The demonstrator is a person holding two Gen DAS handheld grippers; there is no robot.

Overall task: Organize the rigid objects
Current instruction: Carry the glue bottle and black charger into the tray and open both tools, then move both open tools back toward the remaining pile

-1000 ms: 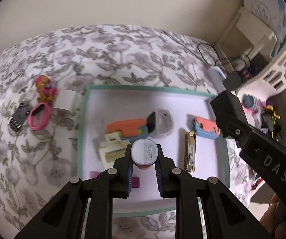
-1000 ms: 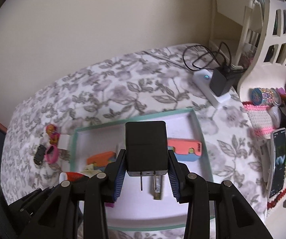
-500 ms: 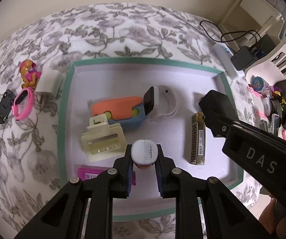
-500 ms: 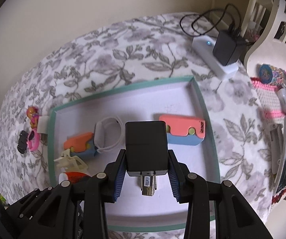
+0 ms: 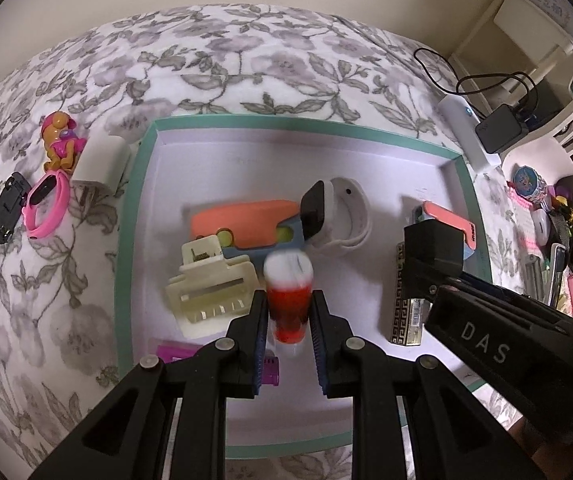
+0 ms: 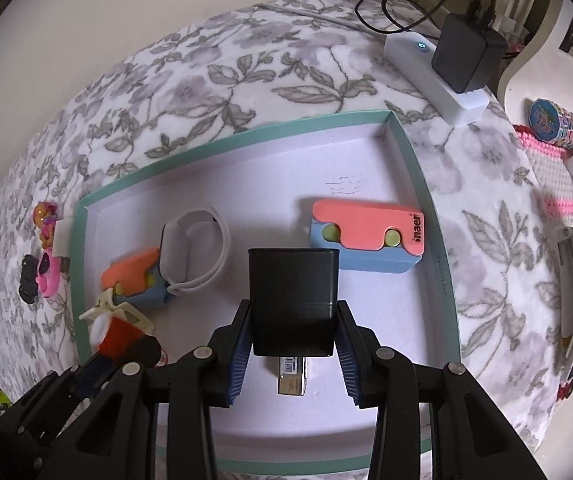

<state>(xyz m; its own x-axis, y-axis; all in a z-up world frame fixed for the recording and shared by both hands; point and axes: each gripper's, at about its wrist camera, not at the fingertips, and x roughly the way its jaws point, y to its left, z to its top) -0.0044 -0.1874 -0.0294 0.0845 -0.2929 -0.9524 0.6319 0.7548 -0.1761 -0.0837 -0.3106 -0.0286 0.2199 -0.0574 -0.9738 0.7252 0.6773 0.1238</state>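
A teal-rimmed tray [image 5: 134,208] [image 6: 434,240] lies on the flowered cloth. My left gripper [image 5: 288,316] is over its front part. A red tube with a white cap [image 5: 288,300] sits blurred between its parted fingers, tilted forward; it also shows in the right wrist view [image 6: 116,334]. My right gripper [image 6: 292,340] is shut on a black charger block [image 6: 292,300] [image 5: 432,252] above the tray, over a patterned lighter [image 6: 292,374] [image 5: 406,312].
The tray holds an orange-blue case [image 5: 246,224], a white smartwatch [image 5: 334,212], a cream hair clip [image 5: 210,288], a second orange-blue case [image 6: 366,240] and a purple item [image 5: 174,354]. Left of the tray lie a toy figure [image 5: 60,140], white plug [image 5: 100,160], pink band [image 5: 46,204] and black clip [image 5: 6,212]. A power strip [image 6: 434,76] is at right.
The left gripper's fingers have parted and the red tube has tipped forward, blurred. The right gripper has lowered the black charger toward the tray, near the lighter.
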